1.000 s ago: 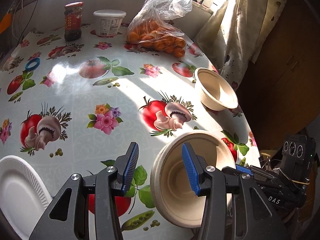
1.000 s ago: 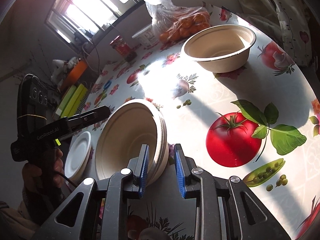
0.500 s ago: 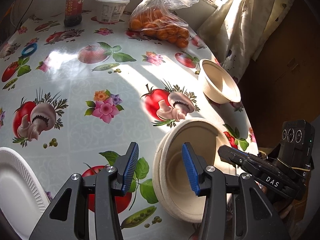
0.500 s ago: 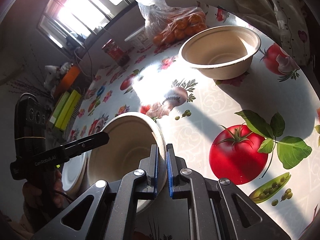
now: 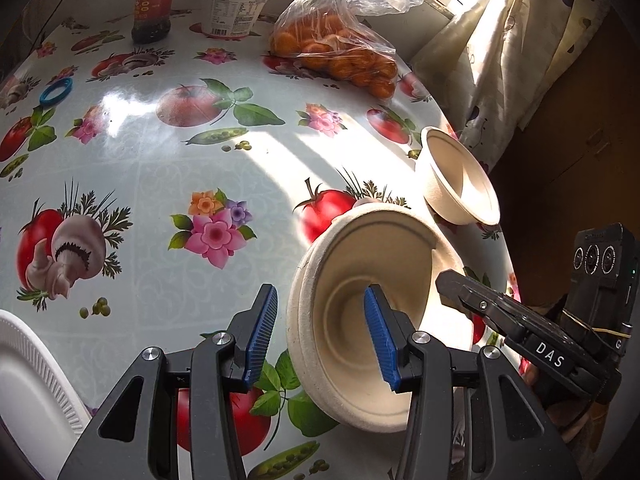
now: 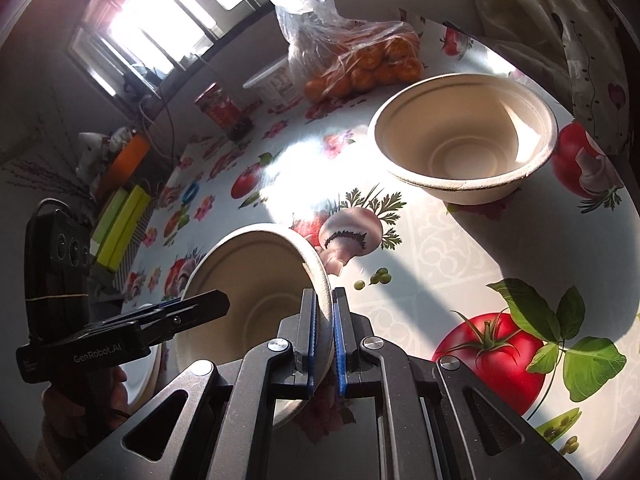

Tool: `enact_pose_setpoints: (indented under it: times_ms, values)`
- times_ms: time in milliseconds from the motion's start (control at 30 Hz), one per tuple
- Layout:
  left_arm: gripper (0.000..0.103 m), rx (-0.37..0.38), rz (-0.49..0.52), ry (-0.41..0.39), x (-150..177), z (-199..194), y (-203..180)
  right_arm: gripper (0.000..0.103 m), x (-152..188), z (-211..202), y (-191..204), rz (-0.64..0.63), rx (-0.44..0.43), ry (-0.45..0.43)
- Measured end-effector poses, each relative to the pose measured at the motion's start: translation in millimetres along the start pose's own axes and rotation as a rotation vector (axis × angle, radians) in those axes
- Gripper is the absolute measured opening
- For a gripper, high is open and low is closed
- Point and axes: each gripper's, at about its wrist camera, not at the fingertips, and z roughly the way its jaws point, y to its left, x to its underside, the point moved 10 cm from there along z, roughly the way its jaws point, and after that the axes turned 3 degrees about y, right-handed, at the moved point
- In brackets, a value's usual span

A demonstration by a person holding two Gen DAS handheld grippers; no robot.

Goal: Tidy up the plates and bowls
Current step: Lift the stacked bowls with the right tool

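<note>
My right gripper (image 6: 324, 340) is shut on the near rim of a beige paper bowl (image 6: 248, 280) and holds it tilted above the table. The same bowl (image 5: 360, 312) shows in the left wrist view, with my right gripper (image 5: 452, 284) at its right rim. My left gripper (image 5: 320, 336) is open, its jaws straddling the bowl's left rim, one pad inside and one outside. A second beige bowl (image 6: 464, 144) stands upright at the table's right edge, also seen in the left wrist view (image 5: 460, 180). A white plate (image 5: 24, 380) lies at the near left.
A bag of oranges (image 5: 340, 44), a white tub (image 5: 236, 8) and a dark jar (image 5: 154, 0) stand at the table's far side. A blue ring (image 5: 56, 90) lies far left. A curtain (image 5: 500, 60) hangs beyond the table's right edge.
My right gripper has closed on the bowl's rim and lifted it, tilting it up. My left gripper has stayed open around the other rim. The view has shifted toward the far bowl.
</note>
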Motion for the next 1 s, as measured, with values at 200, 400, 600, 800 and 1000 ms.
enact_pose_setpoints:
  times_ms: [200, 400, 600, 800, 1000]
  values:
    - [0.046, -0.018, -0.009, -0.006, -14, 5, 4, 0.009, -17, 7, 0, 0.001, 0.011, 0.000]
    - [0.046, -0.063, -0.018, -0.027, -30, 8, 11, 0.009, -32, 14, -1, -0.008, 0.027, 0.002]
    - [0.037, -0.107, -0.026, -0.046, -44, 10, 21, 0.009, -42, 22, 0, -0.021, 0.037, 0.009]
    - [0.034, -0.130, -0.038, -0.054, -55, 13, 29, 0.009, -52, 30, 0, -0.024, 0.038, 0.021]
    - [0.033, -0.131, -0.059, -0.049, -57, 17, 35, 0.009, -57, 35, 3, -0.035, 0.038, 0.028]
